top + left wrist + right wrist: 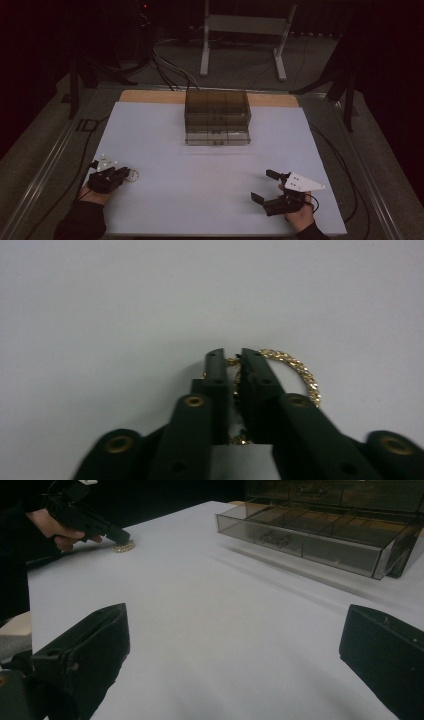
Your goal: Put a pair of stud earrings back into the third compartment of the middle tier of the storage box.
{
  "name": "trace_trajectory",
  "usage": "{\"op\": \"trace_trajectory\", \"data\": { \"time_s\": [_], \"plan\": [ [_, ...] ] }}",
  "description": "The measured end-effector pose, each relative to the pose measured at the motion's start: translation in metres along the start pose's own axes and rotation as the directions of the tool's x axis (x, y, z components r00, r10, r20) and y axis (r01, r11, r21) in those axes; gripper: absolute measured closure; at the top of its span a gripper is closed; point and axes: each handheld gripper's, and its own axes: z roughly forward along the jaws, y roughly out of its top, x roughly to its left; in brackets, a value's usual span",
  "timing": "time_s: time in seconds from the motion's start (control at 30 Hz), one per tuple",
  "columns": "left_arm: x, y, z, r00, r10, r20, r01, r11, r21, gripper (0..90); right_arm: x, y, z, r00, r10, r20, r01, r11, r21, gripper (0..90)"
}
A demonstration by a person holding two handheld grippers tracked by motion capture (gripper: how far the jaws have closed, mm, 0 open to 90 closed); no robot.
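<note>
Right gripper (260, 186): jaws wide apart, nothing between them, low over the mat (210, 200), near and right of the box.
Left gripper (231, 356): jaws pinched on the chain's near edge, at the mat's near left.
Chain (305, 377): gold loop flat on the mat, well short and left of the box.
Box (217, 116): smoky clear, at the mat's far edge, lower drawer (320, 542) pulled out.

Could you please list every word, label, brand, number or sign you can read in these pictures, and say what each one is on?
There are none to read. The tinted drawer box, the white table cover, the gold chain bracelet between the shut left gripper and the open right gripper carry no legible print. Dark marks on the table frame are too blurred to read.
</note>
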Motion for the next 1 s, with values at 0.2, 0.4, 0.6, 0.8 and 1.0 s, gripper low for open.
{"op": "trace_trajectory", "data": {
  "time_s": [0.2, 0.4, 0.6, 0.8, 1.0],
  "plan": [
    [-0.003, 0.002, 0.0, 0.9994, 0.029, -0.017, -0.029, 0.9995, 0.011, 89.8, 0.0, 0.0, 0.0, 1.0, 0.0, -0.002, 0.0, 1.0, 0.002, 0.0],
    [-0.006, 0.007, -0.006, 0.9996, 0.027, -0.006, -0.027, 0.9996, -0.01, 90.0, 0.0, 0.0, -0.001, 1.0, 0.004, -0.002, -0.004, 1.0, -0.002, 0.0],
    [-0.011, 0.013, -0.012, 0.9994, 0.031, 0.015, -0.031, 0.9989, -0.035, 90.0, 0.0, 0.0, -0.001, 1.0, 0.006, 0.001, -0.006, 1.0, -0.004, 0.0],
    [-0.022, 0.026, -0.017, 0.9972, 0.06, 0.043, -0.058, 0.9964, -0.062, 90.0, 0.0, 0.0, -0.001, 1.0, 0.006, 0.003, -0.006, 1.0, -0.004, 0.0],
    [-0.032, 0.041, -0.015, 0.994, 0.084, 0.069, -0.079, 0.9936, -0.081, 90.0, 0.0, 0.0, -0.001, 1.0, 0.009, 0.003, -0.009, 1.0, -0.004, 0.0]
  ]
}}
